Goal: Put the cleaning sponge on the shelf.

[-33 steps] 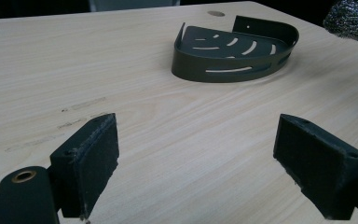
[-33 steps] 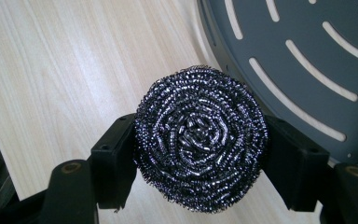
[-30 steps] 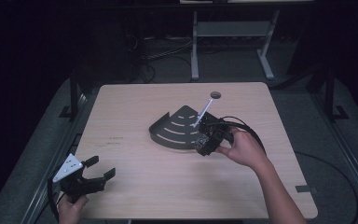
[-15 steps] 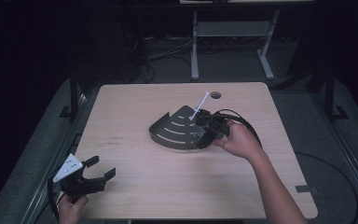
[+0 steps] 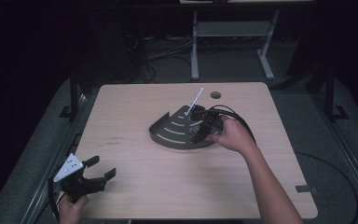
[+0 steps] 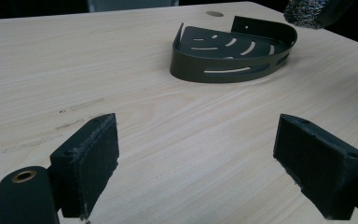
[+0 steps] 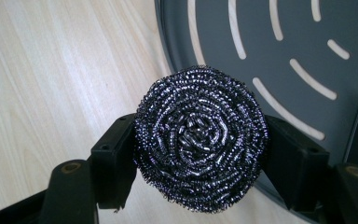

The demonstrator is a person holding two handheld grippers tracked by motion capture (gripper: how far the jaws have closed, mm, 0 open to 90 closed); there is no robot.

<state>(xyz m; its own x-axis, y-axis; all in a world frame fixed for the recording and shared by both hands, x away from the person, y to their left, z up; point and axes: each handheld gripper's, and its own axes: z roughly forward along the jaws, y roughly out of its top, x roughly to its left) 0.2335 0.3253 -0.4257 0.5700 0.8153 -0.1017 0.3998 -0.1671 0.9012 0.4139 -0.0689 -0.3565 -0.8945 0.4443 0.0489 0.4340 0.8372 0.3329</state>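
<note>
A round steel-wool scourer [image 7: 200, 144] sits squeezed between the two black jaws of my right gripper [image 7: 200, 151], which is shut on it. Beneath it lies the near rim of a dark grey quarter-round slotted tray [image 7: 279, 56]. In the high view the right gripper [image 5: 198, 135] hangs over the right part of that tray [image 5: 172, 133] at mid-table, with a thin white rod [image 5: 196, 99] slanting up behind it. My left gripper [image 5: 103, 167] rests at the table's front left corner, open with nothing between its jaws. The left gripper view shows it [image 6: 196, 144] facing the tray [image 6: 233, 51], the scourer [image 6: 312, 9] at top right.
The light wooden table [image 5: 135, 107] has a small round cable hole [image 5: 215, 94] near its far edge. A black cable [image 5: 235, 116] loops from the right gripper behind the hand. Beyond the table stand a white metal frame [image 5: 228, 32] and floor cables.
The right hand has carried the scourer a little to the left and away, from the tray's right edge to over the tray. The left gripper has stayed where it was.
</note>
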